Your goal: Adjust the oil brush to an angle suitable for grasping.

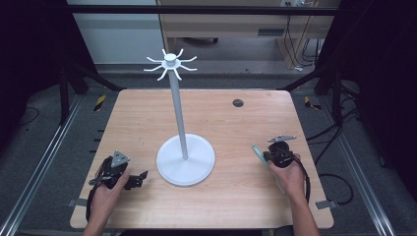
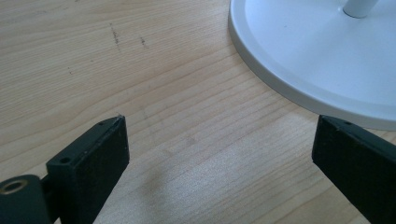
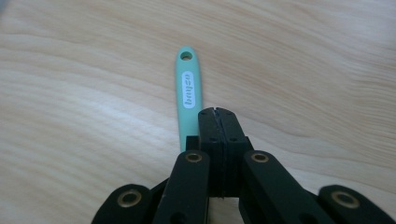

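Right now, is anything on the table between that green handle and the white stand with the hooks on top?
Nothing visible. The green handle pokes out beside the shut right gripper, and only bare table lies between it and the white stand. The left gripper is on the stand's far side.

stand [image 1: 185, 160] mid-table [image 1: 147, 113] | left tool [image 1: 140, 178] just left of its base | handle [image 1: 258, 154] right
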A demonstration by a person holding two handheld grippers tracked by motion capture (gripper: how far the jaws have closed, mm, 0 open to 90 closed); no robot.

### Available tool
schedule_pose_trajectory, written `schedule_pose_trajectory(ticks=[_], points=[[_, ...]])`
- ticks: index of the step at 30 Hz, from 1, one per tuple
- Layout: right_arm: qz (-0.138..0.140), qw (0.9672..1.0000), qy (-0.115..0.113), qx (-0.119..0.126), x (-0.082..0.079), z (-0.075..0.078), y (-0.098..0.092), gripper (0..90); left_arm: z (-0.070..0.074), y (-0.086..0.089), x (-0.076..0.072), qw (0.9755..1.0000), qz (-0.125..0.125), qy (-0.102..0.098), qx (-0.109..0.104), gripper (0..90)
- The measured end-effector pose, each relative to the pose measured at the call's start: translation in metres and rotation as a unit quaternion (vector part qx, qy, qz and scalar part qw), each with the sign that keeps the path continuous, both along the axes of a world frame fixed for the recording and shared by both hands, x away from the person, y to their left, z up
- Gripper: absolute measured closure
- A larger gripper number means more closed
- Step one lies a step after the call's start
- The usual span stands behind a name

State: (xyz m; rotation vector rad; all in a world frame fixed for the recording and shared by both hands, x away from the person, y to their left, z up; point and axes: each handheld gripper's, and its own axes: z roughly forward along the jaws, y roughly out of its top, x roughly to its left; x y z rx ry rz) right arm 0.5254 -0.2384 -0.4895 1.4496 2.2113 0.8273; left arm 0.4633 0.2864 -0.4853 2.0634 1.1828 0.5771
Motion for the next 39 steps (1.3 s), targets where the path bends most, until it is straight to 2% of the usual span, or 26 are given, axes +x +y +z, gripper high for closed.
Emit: schedule_pose_trajectory(ticks=[4, 8, 11, 14, 19, 25, 31, 39], points=[[0.032, 0.9994, 0.011, 0.007, -0.005, 0.001, 0.007, 90.0, 0.000, 0.001, 0.000, 1.0000, -0.001, 0.001, 0.002, 3.6], [0.045, 0.9988, 0.015, 0.007, -0.008, 0.002, 0.012, 90.0, 0.000, 0.001, 0.000, 1.0000, -0.001, 0.000, 0.002, 3.6], [0.046, 0.9989, -0.002, -0.006, -0.010, 0.006, 0.012, 90.0, 0.000, 0.001, -0.001, 1.0000, 0.001, -0.001, 0.001, 3.6], [0.048, 0.9988, -0.008, -0.006, -0.013, 0.017, 0.013, 90.0, 0.000, 0.001, -0.002, 1.0000, 0.001, -0.001, 0.002, 3.6], [0.066, 0.9974, 0.012, -0.026, -0.018, 0.028, 0.017, 89.7, 0.000, 0.001, -0.002, 1.0000, -0.002, 0.001, 0.003, 3.6], [0.083, 0.9939, 0.043, -0.059, -0.016, 0.038, 0.020, 87.5, 0.000, 0.001, -0.002, 1.0000, -0.002, 0.001, 0.003, 3.6], [0.097, 0.9879, 0.081, -0.090, -0.013, 0.038, 0.024, 83.2, 0.000, 0.001, -0.002, 1.0000, -0.003, 0.003, 0.004, 3.6], [0.111, 0.9809, 0.110, -0.116, -0.011, 0.038, 0.027, 75.3, -0.001, -0.001, -0.002, 1.0000, -0.005, 0.006, 0.004, 3.6]])
